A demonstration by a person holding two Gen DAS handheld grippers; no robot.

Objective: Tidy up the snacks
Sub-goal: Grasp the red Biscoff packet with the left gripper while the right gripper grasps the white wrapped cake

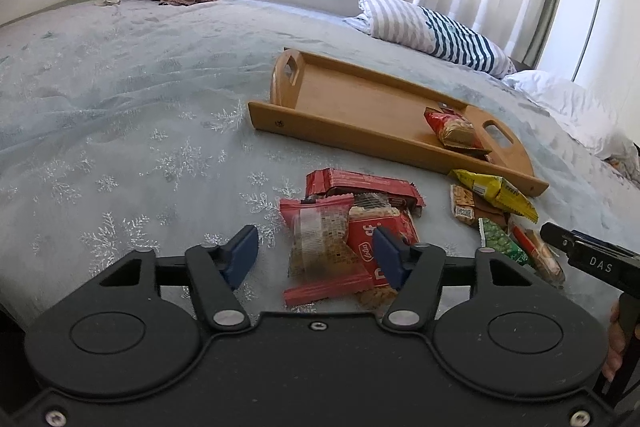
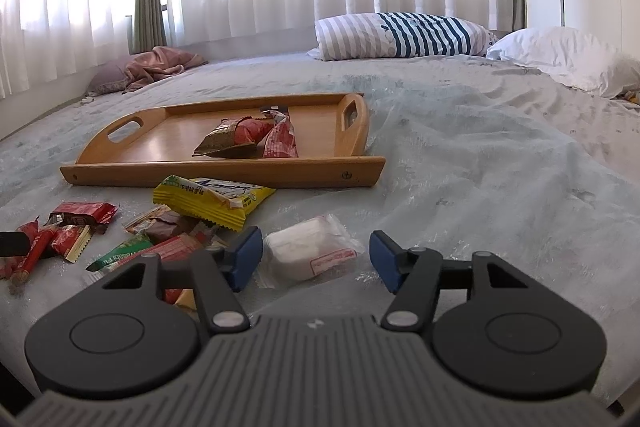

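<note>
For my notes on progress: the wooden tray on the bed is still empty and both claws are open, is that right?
Not quite. The wooden tray already holds red snack packets, as the right wrist view shows. The left claw and right claw are indeed open.

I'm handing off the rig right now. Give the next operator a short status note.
Left gripper: open, empty, over the red snack pile.
Right gripper: open, empty, jaws either side of the white clear-wrapped packet.
Done: red snack packets lie in the wooden tray.
Left: the yellow packet, green packet, brown ones and both piles on the bedspread.
</note>
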